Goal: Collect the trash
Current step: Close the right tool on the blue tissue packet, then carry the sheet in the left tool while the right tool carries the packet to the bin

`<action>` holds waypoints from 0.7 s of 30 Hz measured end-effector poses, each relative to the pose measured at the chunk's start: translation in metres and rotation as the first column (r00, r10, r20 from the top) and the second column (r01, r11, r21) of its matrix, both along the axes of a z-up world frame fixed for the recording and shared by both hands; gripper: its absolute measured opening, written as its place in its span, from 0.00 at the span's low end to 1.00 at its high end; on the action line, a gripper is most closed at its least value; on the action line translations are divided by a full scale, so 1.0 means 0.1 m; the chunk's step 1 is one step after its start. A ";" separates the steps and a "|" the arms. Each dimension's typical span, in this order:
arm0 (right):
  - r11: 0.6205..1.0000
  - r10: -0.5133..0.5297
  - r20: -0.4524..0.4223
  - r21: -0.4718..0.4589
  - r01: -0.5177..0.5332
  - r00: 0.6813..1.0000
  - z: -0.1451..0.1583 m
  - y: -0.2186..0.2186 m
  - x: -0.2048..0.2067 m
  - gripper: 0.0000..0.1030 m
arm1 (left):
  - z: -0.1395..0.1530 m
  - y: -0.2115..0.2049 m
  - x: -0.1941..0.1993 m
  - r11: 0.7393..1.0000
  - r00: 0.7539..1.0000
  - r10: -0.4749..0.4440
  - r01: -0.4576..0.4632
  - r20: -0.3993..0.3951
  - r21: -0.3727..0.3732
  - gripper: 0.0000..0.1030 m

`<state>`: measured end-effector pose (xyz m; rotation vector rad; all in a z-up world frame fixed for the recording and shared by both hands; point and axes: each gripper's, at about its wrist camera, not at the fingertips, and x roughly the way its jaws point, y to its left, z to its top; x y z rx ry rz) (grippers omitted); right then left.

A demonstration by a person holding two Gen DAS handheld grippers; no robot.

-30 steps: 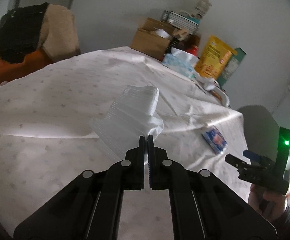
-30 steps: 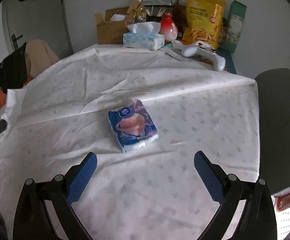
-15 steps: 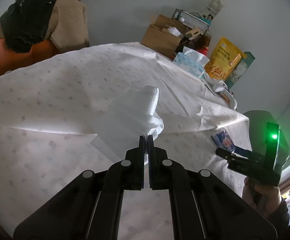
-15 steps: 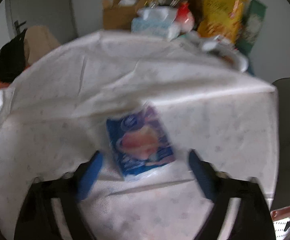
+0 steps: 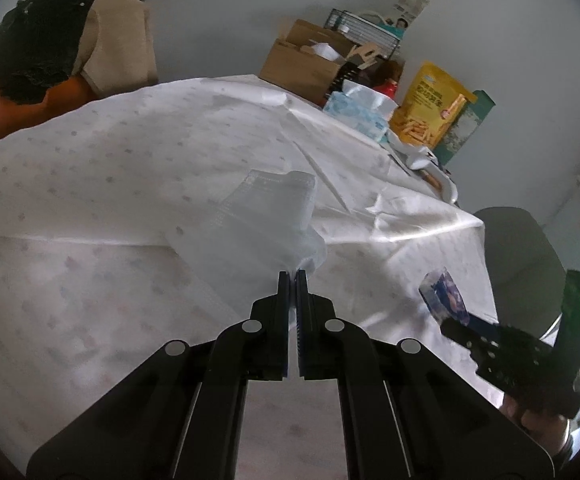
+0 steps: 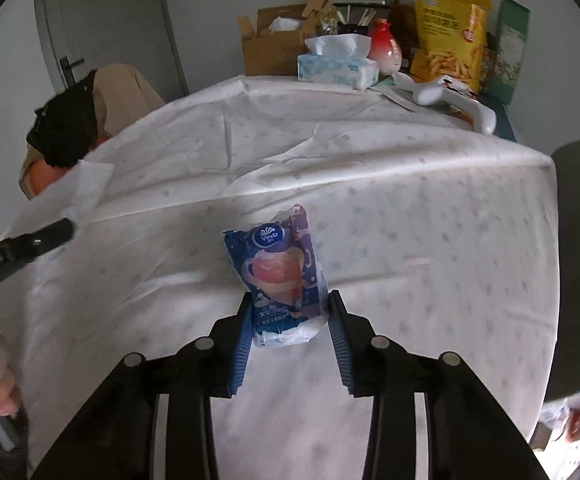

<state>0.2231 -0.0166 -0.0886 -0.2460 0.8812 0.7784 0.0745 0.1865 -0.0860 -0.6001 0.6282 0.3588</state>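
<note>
While our right gripper [image 6: 290, 316] is closing its jaws around the tissue pack [image 6: 280, 276], the grip is not yet certain: the left pad sits against the pack's edge, but on the right side we cannot tell whether the pad presses or just stands beside the wrapper. We judge that the soft, glossy film could buckle or slide out as the pads squeeze, since the pack is caught only at its lower end and most of it sticks out beyond the fingertips toward the middle of the frame. A pinch that low could also drag the tablecloth [image 6: 429, 240] up with it.

Our left gripper [image 5: 293, 276] is clamped tight on the corner of a face mask [image 5: 258, 232], which hangs limp at the centre of the left view. We think a thin pinch on so light a cloth could slip if the hand swings fast.

In the right view the pack lies at centre, just above the fingertips, on the cloth. It is a small blue and purple packet with a pink picture and a white logo at its top, crumpled at the upper corner, white tissue showing at its lower end. In the left view it sits at lower right, beside the other gripper.
</note>
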 end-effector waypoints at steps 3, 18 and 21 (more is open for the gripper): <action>0.998 -0.032 0.004 0.046 0.031 0.999 0.08 -0.21 -0.13 0.36 | 0.02 -0.12 0.03 1.000 1.000 -0.024 0.024 0.007 0.001 0.04; 0.960 -0.238 0.036 0.159 0.229 0.971 0.32 -1.17 -0.49 0.37 | 0.12 -0.82 0.19 0.981 0.980 -0.193 0.193 0.050 0.001 0.04; 0.956 -0.256 0.046 0.162 0.246 0.966 0.29 -1.32 -0.55 0.33 | 0.12 -0.94 0.24 0.975 0.974 -0.222 0.222 0.053 0.004 0.04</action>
